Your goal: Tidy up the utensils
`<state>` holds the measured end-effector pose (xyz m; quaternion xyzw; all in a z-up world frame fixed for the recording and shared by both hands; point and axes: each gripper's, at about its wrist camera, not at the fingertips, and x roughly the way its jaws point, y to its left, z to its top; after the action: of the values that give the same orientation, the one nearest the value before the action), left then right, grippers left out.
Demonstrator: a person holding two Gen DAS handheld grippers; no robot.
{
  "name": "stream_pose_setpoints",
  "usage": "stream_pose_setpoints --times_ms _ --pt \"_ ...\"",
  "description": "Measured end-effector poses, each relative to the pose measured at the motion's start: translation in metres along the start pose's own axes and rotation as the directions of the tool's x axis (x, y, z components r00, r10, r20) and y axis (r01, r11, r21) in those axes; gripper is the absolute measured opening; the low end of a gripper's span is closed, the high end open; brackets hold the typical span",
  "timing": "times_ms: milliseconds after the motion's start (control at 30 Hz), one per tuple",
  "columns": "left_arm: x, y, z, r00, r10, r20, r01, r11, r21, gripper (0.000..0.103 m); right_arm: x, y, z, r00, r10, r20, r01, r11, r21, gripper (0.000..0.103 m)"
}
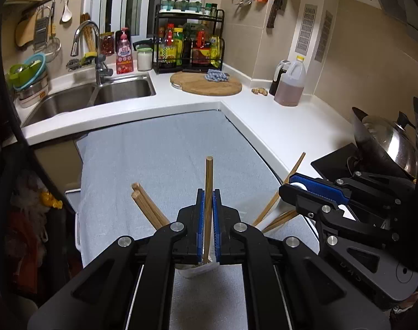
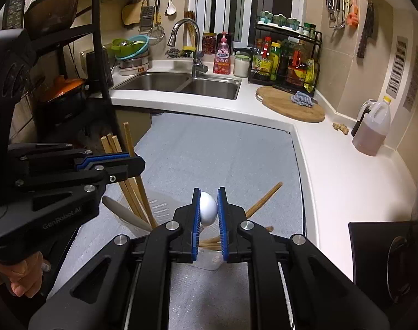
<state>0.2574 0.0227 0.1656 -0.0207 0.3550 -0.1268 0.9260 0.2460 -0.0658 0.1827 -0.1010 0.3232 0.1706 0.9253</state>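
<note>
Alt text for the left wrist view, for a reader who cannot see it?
The left gripper is clamped on one upright wooden chopstick over a grey mat, more chopsticks fanning beside it. The right gripper holds something white nearby.

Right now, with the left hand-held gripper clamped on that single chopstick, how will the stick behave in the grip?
The chopstick looks like thin rigid wood, so it should stay straight. The left hand-held gripper pinches it low, so the long free end may pivot if bumped. Its round tip suggests it would roll if dropped.
</note>
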Motion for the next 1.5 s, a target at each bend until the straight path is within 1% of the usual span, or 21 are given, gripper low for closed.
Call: stream_pose_setpoints --times_ms 33,67,100,133,200,300,467,500,533,600,667,733,767,867,933,967,1067,1133,1233,1367,1500 --pt "-0.001 -0.001 0.0 1.0 0.0 -0.002 0.0 1.0 0.002 0.006 -0.002 0.0 0.0 1.0 -0.008 0.006 0.008 1.0 0.003 0.019" --pt "-0.003 -0.002 -0.001 1.0 0.002 0.002 -0.002 1.0 0.007 0.007 -0.006 -0.001 0.0 1.0 -0.015 0.02 0.015 1.0 0.012 0.033" --pt "-0.006 -0.003 -0.001 1.0 0.006 0.009 -0.006 1.0 0.011 0.009 -0.012 -0.004 0.001 0.999 -0.015 0.034 0.015 1.0 0.024 0.038" --pt "-0.01 -0.003 -0.001 1.0 0.007 0.016 -0.007 1.0 0.009 0.015 -0.016 -0.005 0.001 0.999 -0.017 0.042 0.015 0.999 0.031 0.04" --pt "-0.021 -0.002 0.001 0.999 0.007 0.037 -0.007 1.0 -0.002 0.025 -0.029 -0.007 0.003 0.998 -0.029 0.062 0.027 0.999 0.035 0.04" --pt "-0.044 -0.003 0.001 0.997 0.011 0.075 -0.011 1.0 -0.012 0.027 -0.048 -0.006 0.002 0.995 -0.048 0.09 0.046 0.998 0.031 0.041" --pt "-0.081 -0.01 -0.014 0.99 0.029 0.136 -0.029 1.0 -0.009 0.029 -0.09 -0.009 -0.011 0.985 -0.077 0.152 0.068 0.996 0.063 0.05" --pt "-0.087 -0.011 -0.019 0.989 0.033 0.147 -0.032 0.999 -0.008 0.034 -0.098 -0.009 -0.018 0.984 -0.079 0.162 0.068 0.995 0.072 0.052" --pt "-0.093 -0.013 -0.026 0.986 0.038 0.161 -0.037 0.999 -0.011 0.04 -0.104 -0.009 -0.022 0.982 -0.082 0.169 0.07 0.995 0.078 0.056" --pt "-0.103 -0.013 -0.041 0.982 0.052 0.181 -0.048 0.999 -0.023 0.044 -0.114 -0.009 -0.035 0.978 -0.095 0.186 0.079 0.993 0.091 0.062" --pt "-0.108 -0.013 -0.055 0.978 0.065 0.197 -0.059 0.998 -0.037 0.049 -0.121 -0.008 -0.052 0.974 -0.109 0.199 0.088 0.99 0.109 0.073" --pt "-0.11 -0.012 -0.074 0.974 0.09 0.21 -0.079 0.995 -0.06 0.059 -0.124 -0.006 -0.069 0.971 -0.124 0.205 0.099 0.987 0.129 0.081" --pt "-0.11 -0.012 -0.084 0.972 0.099 0.215 -0.086 0.994 -0.069 0.061 -0.124 -0.005 -0.076 0.969 -0.133 0.21 0.106 0.985 0.137 0.086" --pt "-0.106 -0.015 -0.106 0.967 0.132 0.22 -0.113 0.989 -0.098 0.073 -0.118 -0.003 -0.096 0.964 -0.161 0.211 0.127 0.978 0.167 0.089" --pt "-0.103 -0.017 -0.12 0.959 0.16 0.235 -0.134 0.983 -0.123 0.085 -0.114 -0.001 -0.105 0.962 -0.165 0.219 0.129 0.977 0.168 0.092" --pt "-0.1 -0.019 -0.126 0.954 0.181 0.241 -0.152 0.98 -0.132 0.087 -0.112 0.0 -0.108 0.96 -0.169 0.225 0.133 0.977 0.166 0.095" --pt "-0.094 -0.023 -0.133 0.943 0.226 0.246 -0.195 0.97 -0.146 0.088 -0.107 0.001 -0.114 0.959 -0.164 0.231 0.133 0.98 0.146 0.096" --pt "-0.092 -0.023 -0.132 0.94 0.236 0.247 -0.2 0.966 -0.161 0.093 -0.105 -0.002 -0.116 0.957 -0.18 0.229 0.147 0.977 0.153 0.097" --pt "-0.09 -0.025 -0.13 0.936 0.25 0.248 -0.214 0.963 -0.164 0.093 -0.105 -0.007 -0.116 0.956 -0.172 0.236 0.135 0.977 0.167 0.098" --pt "-0.089 -0.029 -0.136 0.932 0.26 0.253 -0.225 0.962 -0.157 0.094 -0.102 -0.006 -0.118 0.957 -0.166 0.238 0.129 0.978 0.167 0.098" --pt "-0.085 -0.025 -0.14 0.936 0.265 0.232 -0.232 0.959 -0.162 0.094 -0.103 -0.004 -0.12 0.957 -0.168 0.235 0.132 0.978 0.164 0.098"
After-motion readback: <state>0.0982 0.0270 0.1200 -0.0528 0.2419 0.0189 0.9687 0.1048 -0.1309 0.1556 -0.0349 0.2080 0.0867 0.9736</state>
